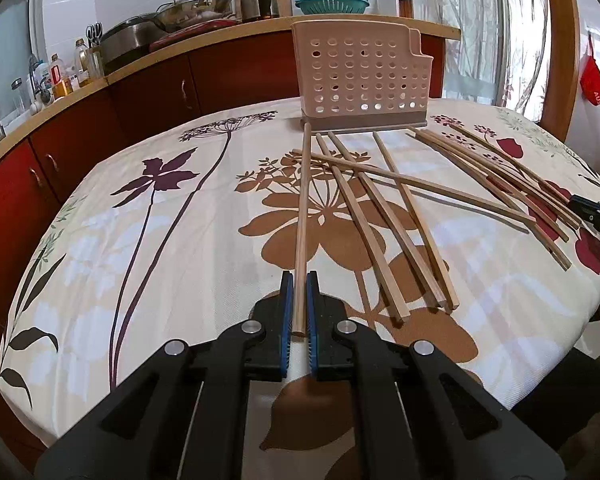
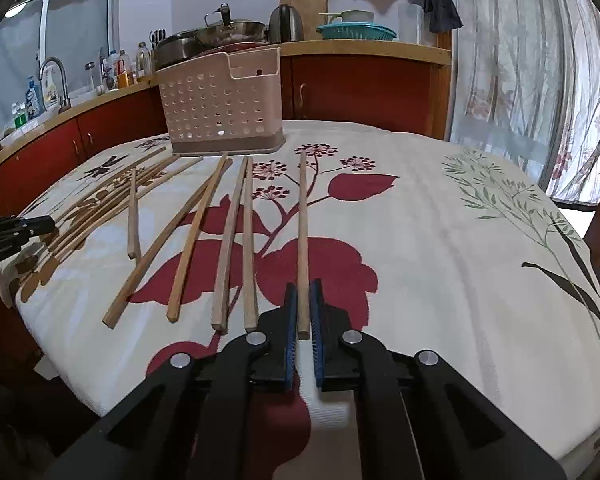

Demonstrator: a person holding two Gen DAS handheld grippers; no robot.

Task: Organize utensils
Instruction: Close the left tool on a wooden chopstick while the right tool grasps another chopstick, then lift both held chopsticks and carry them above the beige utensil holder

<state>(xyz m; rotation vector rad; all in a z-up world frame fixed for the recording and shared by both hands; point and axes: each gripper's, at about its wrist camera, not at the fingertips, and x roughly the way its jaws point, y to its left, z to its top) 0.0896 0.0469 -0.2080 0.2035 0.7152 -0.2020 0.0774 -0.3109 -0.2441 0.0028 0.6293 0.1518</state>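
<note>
On the cloth-covered surface (image 1: pixel 204 240), left tongs (image 1: pixel 300 292) and right tongs (image 2: pixel 304 300) each nearly closed around one chopstick (image 1: pixel 302 220) end; pickup step; next, lift into caddy (image 1: pixel 360 76)

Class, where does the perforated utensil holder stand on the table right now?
The utensil holder stands upright at the table's far edge, nearest the kitchen counter, just beyond the scattered chopsticks' far tips.
</note>
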